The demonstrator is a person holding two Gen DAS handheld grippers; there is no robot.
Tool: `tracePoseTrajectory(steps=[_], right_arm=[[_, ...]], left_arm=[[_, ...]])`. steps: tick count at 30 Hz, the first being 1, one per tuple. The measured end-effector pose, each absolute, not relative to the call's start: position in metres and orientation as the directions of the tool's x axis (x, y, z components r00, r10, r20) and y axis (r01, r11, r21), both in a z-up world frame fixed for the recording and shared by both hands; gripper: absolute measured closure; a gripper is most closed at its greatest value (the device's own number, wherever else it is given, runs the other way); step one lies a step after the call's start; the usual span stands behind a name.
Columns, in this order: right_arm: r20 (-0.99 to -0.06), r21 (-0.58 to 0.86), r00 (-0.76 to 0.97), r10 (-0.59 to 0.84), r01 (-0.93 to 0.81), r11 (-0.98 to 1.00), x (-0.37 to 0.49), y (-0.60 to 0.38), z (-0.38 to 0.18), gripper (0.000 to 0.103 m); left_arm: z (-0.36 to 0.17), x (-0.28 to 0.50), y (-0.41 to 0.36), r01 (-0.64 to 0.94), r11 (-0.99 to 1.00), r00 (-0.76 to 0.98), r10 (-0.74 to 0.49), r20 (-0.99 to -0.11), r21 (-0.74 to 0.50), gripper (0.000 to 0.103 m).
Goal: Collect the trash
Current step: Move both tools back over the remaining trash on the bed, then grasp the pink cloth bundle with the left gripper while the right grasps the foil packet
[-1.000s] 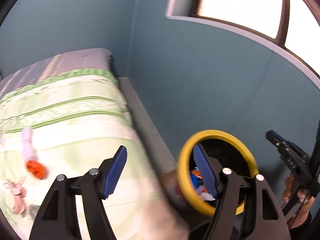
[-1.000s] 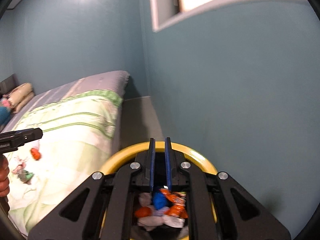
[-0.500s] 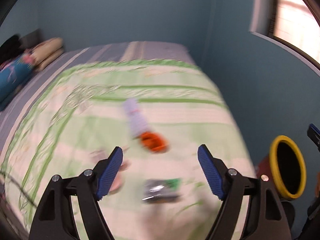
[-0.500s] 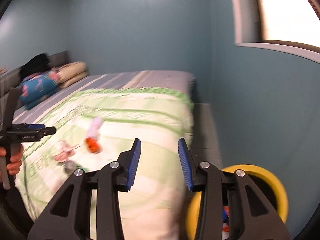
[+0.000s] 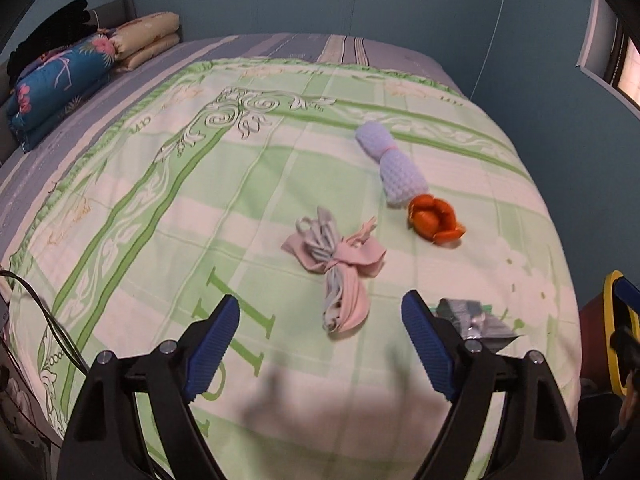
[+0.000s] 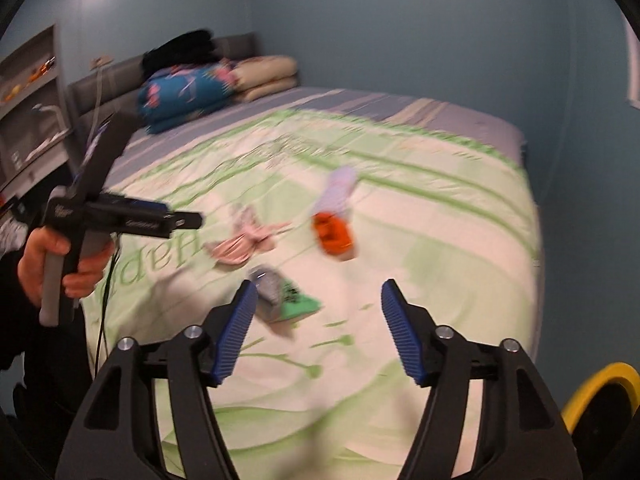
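Note:
Trash lies on the green patterned bedspread (image 5: 160, 208): an orange crumpled wrapper (image 5: 434, 220), a silver and green wrapper (image 5: 476, 320), a knotted pink and grey cloth (image 5: 340, 264) and a pale blue knitted roll (image 5: 396, 164). My left gripper (image 5: 320, 312) hovers above the cloth, its jaws opening with nothing touching the pads. In the right wrist view my right gripper (image 6: 319, 296) hangs over the bed, jaws opening and empty. The silver and green wrapper (image 6: 280, 296) lies by its left finger, the orange wrapper (image 6: 334, 234) beyond. The yellow-rimmed bin (image 6: 600, 388) stands at the bed's right side.
A folded blue floral blanket (image 5: 52, 80) and beige pillows (image 5: 144, 40) lie at the headboard. A black cable (image 5: 40, 312) hangs along the bed's left edge. A hand (image 6: 48, 260) holds the left gripper's handle. A wall shelf (image 6: 32, 92) stands far left.
Both grippers swung away from the bin to face the bed and its litter. The right jaws went from shut to wide apart. The left jaws spread wider.

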State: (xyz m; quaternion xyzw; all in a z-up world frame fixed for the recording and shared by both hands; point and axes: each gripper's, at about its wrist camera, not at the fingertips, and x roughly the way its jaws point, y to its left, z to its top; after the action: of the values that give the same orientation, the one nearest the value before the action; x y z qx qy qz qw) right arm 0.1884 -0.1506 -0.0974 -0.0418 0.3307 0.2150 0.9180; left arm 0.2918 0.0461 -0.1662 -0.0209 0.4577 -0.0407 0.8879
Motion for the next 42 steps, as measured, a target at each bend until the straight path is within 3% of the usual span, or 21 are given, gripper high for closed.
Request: tracePoseTrajectory(steps=[9, 16, 32, 35, 38, 40, 41, 42], right_arm=[[-0.684, 0.083, 0.588, 0.432, -0.526, 0.846, 0.214, -0.113, -0.138, 0.032], [-0.711, 0.121, 0.533, 0.459, -0.550, 0.826, 0.236, -0.101, -0.161, 0.021], [-0.748, 0.115, 0.510, 0.424, -0.530, 0.840, 0.267, -0.081, -0.192, 0.020], [-0.752, 0.121, 0.511, 0.417, -0.515, 0.849, 0.271, -0.083, -0.194, 0.024], [-0.756, 0.118, 0.515, 0.404, -0.500, 0.858, 0.271, -0.085, -0.195, 0.039], [-0.759, 0.110, 0.522, 0.390, -0.488, 0.866, 0.270, -0.088, -0.195, 0.054], [-0.759, 0.109, 0.524, 0.387, -0.483, 0.869, 0.270, -0.089, -0.195, 0.056], [-0.758, 0.112, 0.526, 0.386, -0.478, 0.871, 0.269, -0.090, -0.194, 0.068]], left_arm=[[-0.200, 0.309, 0.049, 0.033, 0.996, 0.527, -0.086, -0.845, -0.080, 0.023], [-0.209, 0.327, 0.048, 0.017, 0.995, 0.516, -0.096, -0.851, -0.102, 0.023], [-0.238, 0.362, 0.039, -0.040, 0.987, 0.496, -0.118, -0.860, -0.158, 0.024], [-0.241, 0.361, 0.031, -0.031, 0.991, 0.500, -0.096, -0.861, -0.129, 0.034], [-0.242, 0.361, 0.024, -0.018, 0.992, 0.499, -0.096, -0.862, -0.121, 0.054], [-0.242, 0.360, 0.020, 0.002, 0.993, 0.498, -0.104, -0.861, -0.119, 0.078], [-0.242, 0.360, 0.018, 0.011, 0.993, 0.498, -0.111, -0.860, -0.121, 0.080], [-0.241, 0.359, 0.018, 0.012, 0.993, 0.502, -0.105, -0.859, -0.114, 0.082]])
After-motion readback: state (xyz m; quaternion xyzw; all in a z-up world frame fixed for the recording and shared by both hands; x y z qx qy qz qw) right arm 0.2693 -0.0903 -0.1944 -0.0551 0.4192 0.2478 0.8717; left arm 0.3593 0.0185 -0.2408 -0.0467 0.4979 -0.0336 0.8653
